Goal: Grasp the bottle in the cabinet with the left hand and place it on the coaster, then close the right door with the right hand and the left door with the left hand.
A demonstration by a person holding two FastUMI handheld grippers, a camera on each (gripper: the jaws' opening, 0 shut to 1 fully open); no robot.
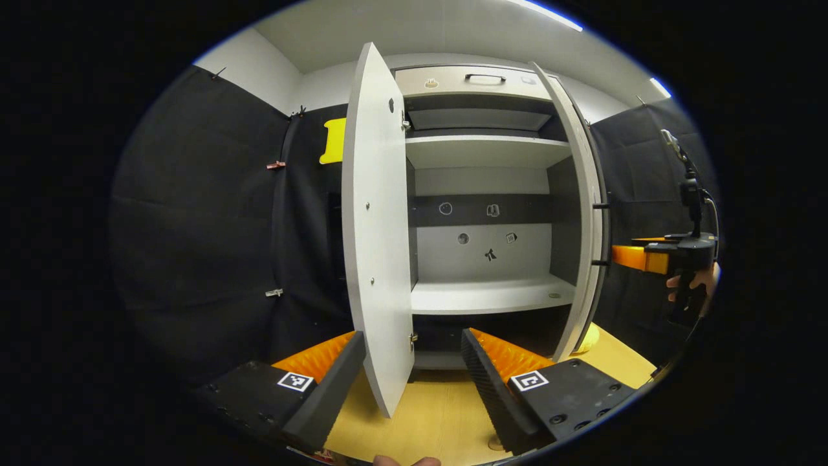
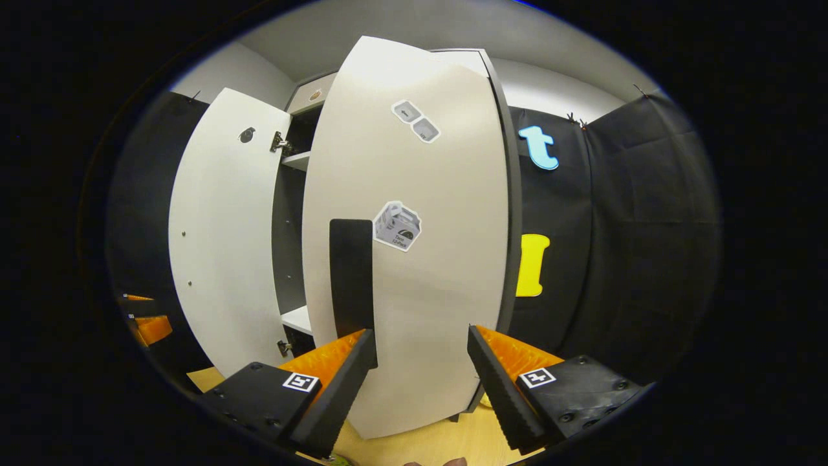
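The cabinet [image 1: 485,294] stands with both doors swung out, and its shelves are bare. My left gripper [image 1: 413,336] is open low in front of it, the left door's [image 1: 378,226] lower edge showing between its fingers. In the left gripper view, the right gripper [image 1: 637,257], held by a hand, sits just outside the right door [image 1: 585,213]. In the right gripper view, my right gripper [image 2: 420,333] is open close to the right door's outer face [image 2: 427,272], beside its black handle [image 2: 351,278]. The left door [image 2: 226,239] stands farther left.
The cabinet rests on a wooden tabletop [image 1: 440,414]. A yellow rounded thing [image 1: 588,338] peeks out behind the right door's lower edge; I cannot tell what it is. Black cloth walls close in both sides. A drawer with a handle [image 1: 485,77] tops the cabinet.
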